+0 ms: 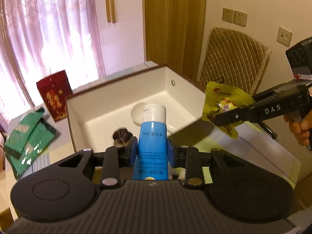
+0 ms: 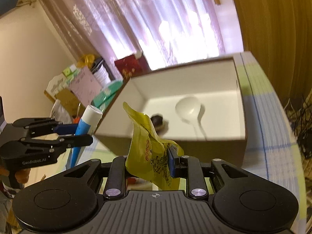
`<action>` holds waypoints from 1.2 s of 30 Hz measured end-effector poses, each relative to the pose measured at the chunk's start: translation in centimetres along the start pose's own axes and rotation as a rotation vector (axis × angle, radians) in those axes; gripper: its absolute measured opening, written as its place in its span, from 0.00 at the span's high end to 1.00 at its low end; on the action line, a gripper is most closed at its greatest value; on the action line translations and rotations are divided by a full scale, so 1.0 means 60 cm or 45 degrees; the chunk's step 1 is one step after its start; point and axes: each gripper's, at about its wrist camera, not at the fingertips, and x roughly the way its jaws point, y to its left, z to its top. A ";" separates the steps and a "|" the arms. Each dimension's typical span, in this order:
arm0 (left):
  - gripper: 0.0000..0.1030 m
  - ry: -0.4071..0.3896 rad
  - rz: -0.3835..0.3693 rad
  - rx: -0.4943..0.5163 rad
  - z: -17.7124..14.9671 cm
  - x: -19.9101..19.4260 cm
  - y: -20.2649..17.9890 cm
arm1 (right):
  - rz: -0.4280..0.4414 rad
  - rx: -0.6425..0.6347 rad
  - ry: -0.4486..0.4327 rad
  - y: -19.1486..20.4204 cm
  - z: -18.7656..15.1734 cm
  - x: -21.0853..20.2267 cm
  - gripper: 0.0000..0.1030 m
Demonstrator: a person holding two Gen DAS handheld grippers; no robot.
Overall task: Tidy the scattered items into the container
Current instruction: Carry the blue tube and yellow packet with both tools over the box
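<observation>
From the left wrist, our left gripper [image 1: 152, 148] has its fingers [image 1: 134, 149] clamped on the blue tube [image 1: 153, 136]; the white box [image 1: 124, 105] lies just beyond them, so we carry past its near wall before letting go.

From the right wrist, our right gripper [image 2: 154, 163] pinches the yellow packet [image 2: 151, 156], box ahead; we release low inside.
</observation>
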 end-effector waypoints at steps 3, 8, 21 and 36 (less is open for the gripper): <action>0.74 -0.017 0.002 0.005 0.021 0.014 0.006 | -0.017 -0.003 -0.034 -0.004 0.027 0.005 0.73; 0.74 -0.039 0.004 0.011 0.054 0.042 0.016 | -0.052 -0.024 -0.061 -0.011 0.064 0.023 0.73; 0.74 -0.029 -0.004 -0.001 0.110 0.132 0.054 | -0.158 -0.022 -0.036 -0.053 0.112 0.086 0.73; 0.74 0.123 -0.049 -0.076 0.085 0.257 0.062 | -0.238 -0.006 0.088 -0.112 0.108 0.164 0.73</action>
